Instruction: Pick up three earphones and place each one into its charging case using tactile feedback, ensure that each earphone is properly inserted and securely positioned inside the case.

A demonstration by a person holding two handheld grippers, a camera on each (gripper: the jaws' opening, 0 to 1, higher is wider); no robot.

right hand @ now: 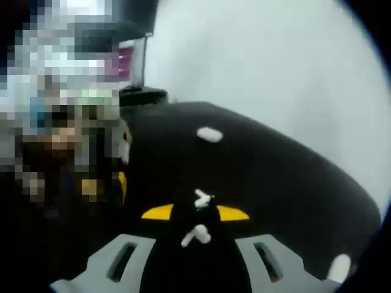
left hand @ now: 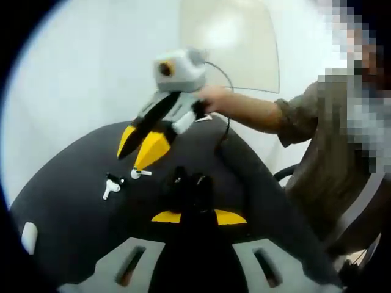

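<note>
A black charging case (left hand: 189, 188) stands open on the dark round table (left hand: 73, 183), and my left gripper (left hand: 197, 217) is shut on its base. Two white earphones lie to its left: one (left hand: 112, 185) further out, one (left hand: 139, 174) just under the yellow tips of my right gripper (left hand: 139, 146), which hangs over it, held by a person's hand. In the right gripper view, that gripper (right hand: 195, 213) is open, with one earphone (right hand: 201, 198) between its tips and the other earphone (right hand: 197, 235) closer in between the jaws.
A small white oval object (right hand: 209, 134) lies further out on the table, and another white piece (right hand: 339, 267) sits near the table's edge. A person (left hand: 342, 152) in a grey-green sleeve sits at the right. The table ends in a curved edge against a pale floor.
</note>
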